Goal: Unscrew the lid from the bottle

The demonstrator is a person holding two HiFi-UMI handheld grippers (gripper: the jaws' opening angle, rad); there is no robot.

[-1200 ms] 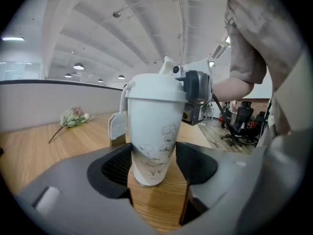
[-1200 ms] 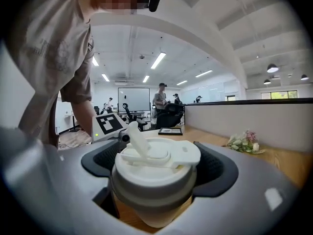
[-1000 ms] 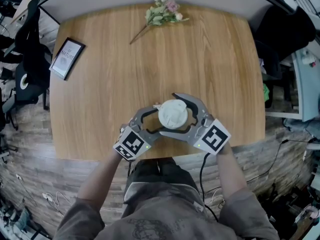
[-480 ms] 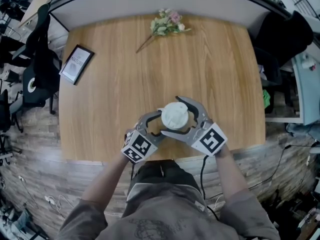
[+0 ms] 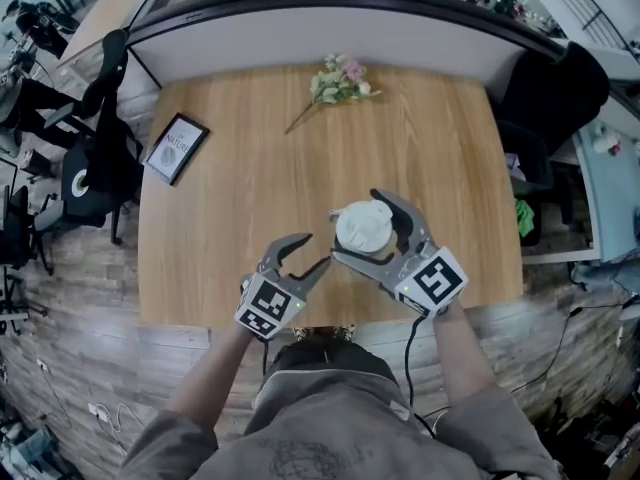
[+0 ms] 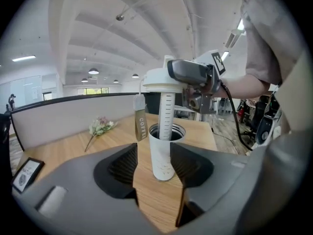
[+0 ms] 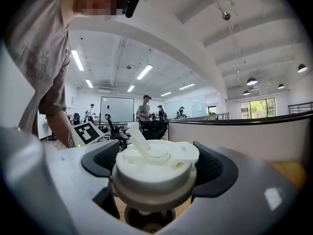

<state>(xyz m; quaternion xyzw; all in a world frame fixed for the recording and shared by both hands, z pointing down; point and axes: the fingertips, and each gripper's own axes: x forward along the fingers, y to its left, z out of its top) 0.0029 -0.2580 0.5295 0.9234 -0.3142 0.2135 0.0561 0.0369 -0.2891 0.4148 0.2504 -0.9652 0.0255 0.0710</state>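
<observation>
My right gripper (image 5: 357, 226) is shut on the white flip-top lid (image 5: 363, 228), which hides the bottle from the head view. In the left gripper view the lid (image 6: 160, 81) hangs clear above the white bottle (image 6: 161, 155). The bottle stands on the table with its mouth uncovered. A marked tube (image 6: 167, 114) under the lid still reaches into it, and a brown tag (image 6: 140, 122) dangles beside it. My left gripper (image 5: 315, 251) sits back from the bottle, its jaws closing on nothing. The right gripper view shows the pads (image 7: 212, 168) pressing the lid (image 7: 156, 173).
A dried flower sprig (image 5: 338, 80) lies at the far edge of the wooden table (image 5: 240, 178). A framed picture (image 5: 177, 148) sits at the left edge. Both grippers work close to the near edge. A black chair (image 5: 95, 158) stands left of the table.
My left gripper has let go of the bottle, drawn back toward me and narrowed its jaws. My right gripper has lifted the lid off the bottle.
</observation>
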